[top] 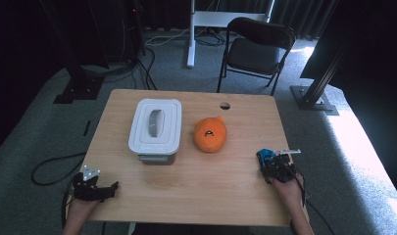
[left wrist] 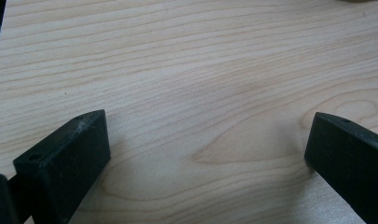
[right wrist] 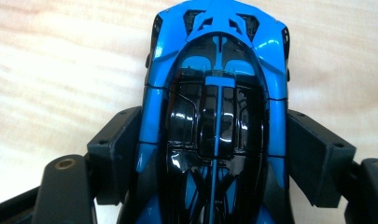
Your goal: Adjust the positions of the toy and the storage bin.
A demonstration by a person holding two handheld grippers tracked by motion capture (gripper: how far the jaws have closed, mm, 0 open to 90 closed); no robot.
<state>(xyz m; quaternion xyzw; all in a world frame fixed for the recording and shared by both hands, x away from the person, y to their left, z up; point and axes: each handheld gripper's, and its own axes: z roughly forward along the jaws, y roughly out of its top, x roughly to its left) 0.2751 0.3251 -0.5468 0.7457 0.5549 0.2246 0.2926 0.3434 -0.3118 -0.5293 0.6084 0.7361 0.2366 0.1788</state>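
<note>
A blue and black toy car [right wrist: 217, 112] fills the right gripper view, its sides pressed by the two black jaws. My right gripper [top: 268, 160] holds this toy car [top: 265, 156] low over the table's right front. My left gripper [top: 108, 188] rests at the table's front left edge; in the left gripper view its jaws stand wide apart over bare wood [left wrist: 200, 93], with nothing between them. A white lidded box [top: 155, 128] with a grey handle and an orange plush toy [top: 210, 134] sit mid-table, well ahead of both grippers.
The wooden table [top: 196, 181] has a small round hole [top: 225, 105] near its far edge. A black folding chair [top: 257, 49] stands beyond the table. Cables trail on the grey carpet at the left.
</note>
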